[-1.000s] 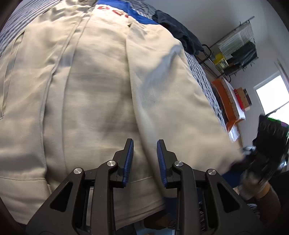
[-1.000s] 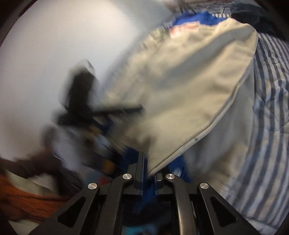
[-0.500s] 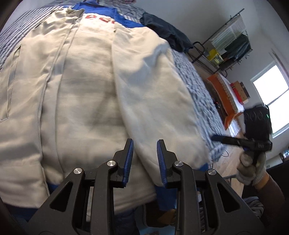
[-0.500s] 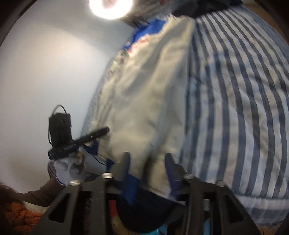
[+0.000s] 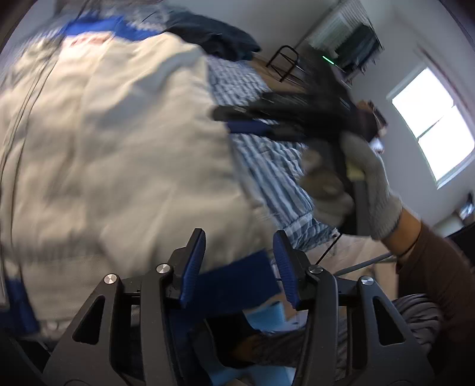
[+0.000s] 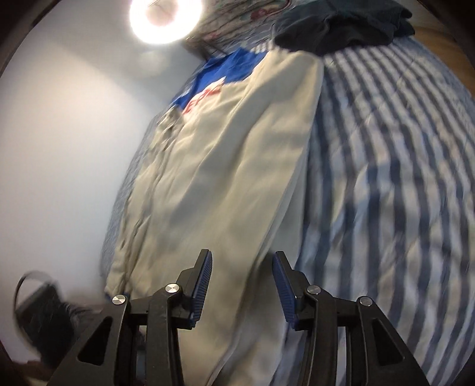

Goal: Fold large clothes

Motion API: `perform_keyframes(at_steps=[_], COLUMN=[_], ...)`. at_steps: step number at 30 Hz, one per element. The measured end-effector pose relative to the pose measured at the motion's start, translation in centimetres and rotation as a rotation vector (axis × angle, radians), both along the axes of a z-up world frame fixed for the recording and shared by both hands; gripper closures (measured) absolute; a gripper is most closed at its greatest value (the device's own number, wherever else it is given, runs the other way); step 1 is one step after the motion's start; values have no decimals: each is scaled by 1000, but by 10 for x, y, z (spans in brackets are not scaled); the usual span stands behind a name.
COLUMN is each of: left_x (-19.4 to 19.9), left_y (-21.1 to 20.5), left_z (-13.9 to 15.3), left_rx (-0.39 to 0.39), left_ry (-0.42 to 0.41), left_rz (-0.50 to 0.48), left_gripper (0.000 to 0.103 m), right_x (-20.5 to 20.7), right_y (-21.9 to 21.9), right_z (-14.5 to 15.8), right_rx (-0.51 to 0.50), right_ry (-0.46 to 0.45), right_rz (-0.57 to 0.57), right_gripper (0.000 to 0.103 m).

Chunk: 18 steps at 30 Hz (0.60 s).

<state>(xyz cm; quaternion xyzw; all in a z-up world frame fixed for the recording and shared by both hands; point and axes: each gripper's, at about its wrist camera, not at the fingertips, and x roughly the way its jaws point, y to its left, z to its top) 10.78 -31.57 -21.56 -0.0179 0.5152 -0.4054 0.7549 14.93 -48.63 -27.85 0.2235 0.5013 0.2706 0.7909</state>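
Note:
A cream jacket [image 5: 118, 148] with a blue collar and blue hem lies spread on the striped bed, one side folded over its middle. My left gripper [image 5: 239, 264] hovers over the jacket's near hem; its jaws are opening and the pads press on nothing. In the left wrist view, my right gripper [image 5: 228, 120] hangs blurred over the jacket's right edge, carried by a gloved hand [image 5: 371, 184]. From the right wrist view, the right gripper [image 6: 243, 282] stands open above the jacket [image 6: 222, 178], gripping nothing.
The blue-and-white striped bedcover [image 6: 386, 178] stretches right of the jacket. A dark garment [image 6: 341, 23] lies bunched at the far end. A wire rack [image 5: 350, 38] and a window [image 5: 430, 124] are at the right. A round lamp [image 6: 166, 17] glares above.
The right gripper let go of the jacket's edge and opened; that side now lies flat on the jacket. The left jaws widened. The right hand came closer in the left view.

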Motion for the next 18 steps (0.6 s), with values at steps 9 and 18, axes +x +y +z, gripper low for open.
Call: perform_keyframes(at_steps=[9,18], left_x=[-2,14], left_y=[-57,-33], left_z=[-36,-24], left_rx=[270,123], left_ry=[-74,-3], left_rz=[-29,12], left_gripper=[67,100], right_x=[60,79], right_y=[-7,13], right_z=[-1,7], right_rx=[-58,-196], right_ry=[-19,-96], right_rz=[-80,-47], right_gripper=[63,101])
